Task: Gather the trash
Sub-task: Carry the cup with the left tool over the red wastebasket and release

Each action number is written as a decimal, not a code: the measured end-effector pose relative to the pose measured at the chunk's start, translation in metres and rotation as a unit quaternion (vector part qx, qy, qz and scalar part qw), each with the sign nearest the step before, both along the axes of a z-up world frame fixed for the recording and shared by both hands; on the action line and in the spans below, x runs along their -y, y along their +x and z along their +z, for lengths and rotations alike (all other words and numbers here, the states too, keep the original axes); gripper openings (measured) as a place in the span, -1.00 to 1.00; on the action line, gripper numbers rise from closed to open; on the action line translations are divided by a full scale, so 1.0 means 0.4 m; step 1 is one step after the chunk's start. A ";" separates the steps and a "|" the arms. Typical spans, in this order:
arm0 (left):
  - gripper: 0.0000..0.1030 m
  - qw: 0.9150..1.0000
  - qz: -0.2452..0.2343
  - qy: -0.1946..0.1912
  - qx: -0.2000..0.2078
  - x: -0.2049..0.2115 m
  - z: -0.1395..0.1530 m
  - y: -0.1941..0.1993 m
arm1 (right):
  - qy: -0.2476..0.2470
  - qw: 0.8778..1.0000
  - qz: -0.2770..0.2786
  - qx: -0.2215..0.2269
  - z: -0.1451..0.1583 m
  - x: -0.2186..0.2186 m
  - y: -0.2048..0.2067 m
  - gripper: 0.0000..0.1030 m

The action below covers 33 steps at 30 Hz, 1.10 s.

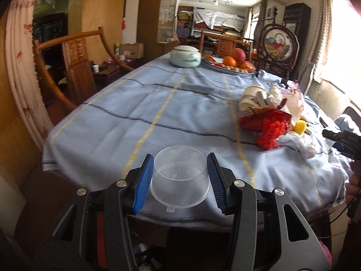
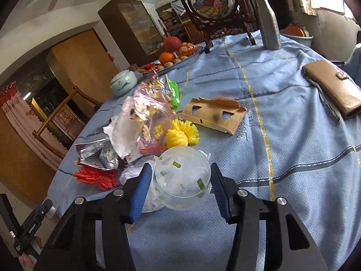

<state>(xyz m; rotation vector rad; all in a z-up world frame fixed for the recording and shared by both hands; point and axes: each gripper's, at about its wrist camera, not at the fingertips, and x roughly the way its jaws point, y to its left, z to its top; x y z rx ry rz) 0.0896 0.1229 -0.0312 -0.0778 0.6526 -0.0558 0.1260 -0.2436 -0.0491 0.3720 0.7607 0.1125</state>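
Evidently each gripper brackets its own cup. Left gripper (image 1: 179, 178) straddles an empty clear cup (image 1: 179, 178) near the table edge; contact uncertain. Right gripper (image 2: 180, 180) frames a cup with green scraps (image 2: 182, 178), perhaps pinching. Only the right view shows torn cardboard (image 2: 213, 115) at 12 o'clock beyond the trash heap (image 2: 135, 131).

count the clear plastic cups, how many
2: an empty clear cup between the left gripper's fingers, and a cup with green scraps between the right gripper's fingers. The trash pile may hide others.
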 end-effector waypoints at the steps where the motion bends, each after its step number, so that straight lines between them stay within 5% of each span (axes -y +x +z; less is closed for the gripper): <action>1: -0.05 1.000 0.008 0.003 0.000 -0.021 0.004 -0.012 | -0.006 1.000 0.005 0.010 0.017 -0.012 -0.010 0.03; 9: -0.05 0.997 0.069 0.037 -0.026 -0.173 -0.020 -0.135 | -0.025 0.993 0.092 0.070 0.135 -0.185 -0.086 0.03; 18: -0.02 0.990 0.114 0.051 -0.072 -0.310 -0.108 -0.180 | -0.010 0.967 0.245 0.065 0.169 -0.514 -0.122 0.02; 20: 0.45 0.986 0.136 0.050 -0.078 -0.344 -0.126 -0.190 | -0.009 0.960 0.276 0.056 0.168 -0.590 -0.124 0.02; 22: 0.68 0.982 0.164 0.060 -0.067 -0.371 -0.126 -0.209 | -0.011 0.952 0.303 0.048 0.164 -0.662 -0.129 0.02; 33: 0.82 0.964 0.264 0.027 -0.032 -0.559 -0.083 -0.292 | -0.038 0.901 0.432 -0.005 0.078 -1.005 -0.176 0.03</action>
